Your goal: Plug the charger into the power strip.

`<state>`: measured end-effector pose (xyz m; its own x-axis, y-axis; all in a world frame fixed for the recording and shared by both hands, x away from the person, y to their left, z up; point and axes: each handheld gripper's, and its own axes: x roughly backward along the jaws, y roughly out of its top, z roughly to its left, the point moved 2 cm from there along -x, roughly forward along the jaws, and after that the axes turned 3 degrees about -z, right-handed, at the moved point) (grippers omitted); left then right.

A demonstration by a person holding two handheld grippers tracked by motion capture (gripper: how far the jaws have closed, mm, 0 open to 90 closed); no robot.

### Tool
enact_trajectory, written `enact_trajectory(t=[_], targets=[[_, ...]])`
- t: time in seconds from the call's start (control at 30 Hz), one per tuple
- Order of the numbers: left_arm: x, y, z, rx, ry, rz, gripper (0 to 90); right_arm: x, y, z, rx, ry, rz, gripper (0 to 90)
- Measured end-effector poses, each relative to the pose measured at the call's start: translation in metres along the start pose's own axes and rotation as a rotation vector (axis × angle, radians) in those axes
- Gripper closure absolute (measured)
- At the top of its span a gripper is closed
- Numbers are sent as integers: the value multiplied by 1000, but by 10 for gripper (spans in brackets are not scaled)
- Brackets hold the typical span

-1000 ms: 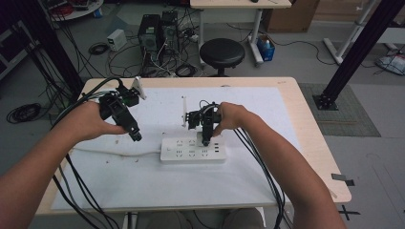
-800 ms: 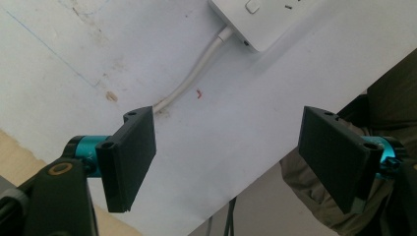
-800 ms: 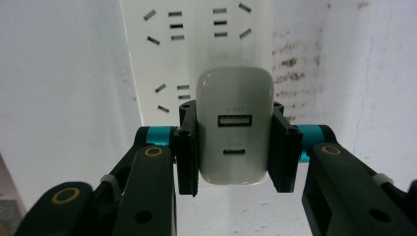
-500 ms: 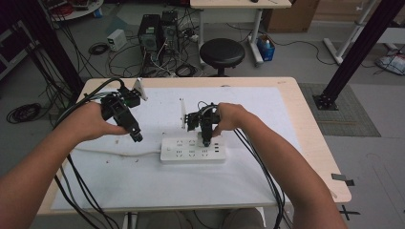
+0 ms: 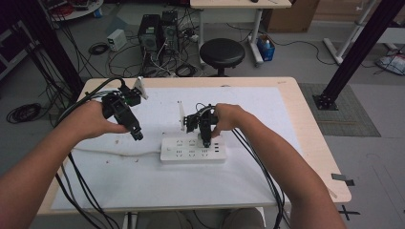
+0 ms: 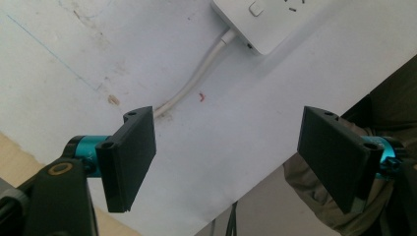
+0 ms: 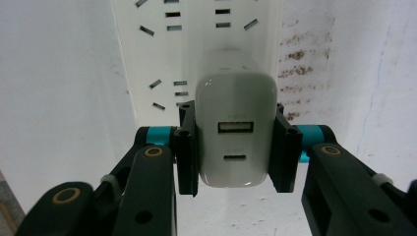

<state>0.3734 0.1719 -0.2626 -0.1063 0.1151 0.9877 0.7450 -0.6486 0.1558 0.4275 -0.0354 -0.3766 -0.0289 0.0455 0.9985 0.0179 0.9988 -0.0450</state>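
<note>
The right gripper [image 5: 206, 141], clamped on the white plastic charger block [image 7: 235, 132], has edged slightly. It sits a touch lower over the white plastic power strip [image 5: 193, 150].

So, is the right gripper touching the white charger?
Touching. In the right gripper view both pads of the right gripper press flat on the sides of the white charger, with no gap, above the power strip.

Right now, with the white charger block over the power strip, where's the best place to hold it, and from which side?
Hold the white charger block across its two flat side walls, coming from straight above, as the right claw does now. Those walls are parallel, so the pads sit flush, and the port face stays clear. It also lines the charger up with the power strip below.
</note>
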Motion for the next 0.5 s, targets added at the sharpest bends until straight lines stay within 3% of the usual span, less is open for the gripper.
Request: enact_trajectory(t=[0.2, 0.5], targets=[[-1, 0, 1, 0, 3, 6, 225, -3, 1, -4, -5, 18, -11, 624], [-4, 1, 3, 1, -4, 17, 225, -5, 4, 5, 21, -36, 11, 625]])
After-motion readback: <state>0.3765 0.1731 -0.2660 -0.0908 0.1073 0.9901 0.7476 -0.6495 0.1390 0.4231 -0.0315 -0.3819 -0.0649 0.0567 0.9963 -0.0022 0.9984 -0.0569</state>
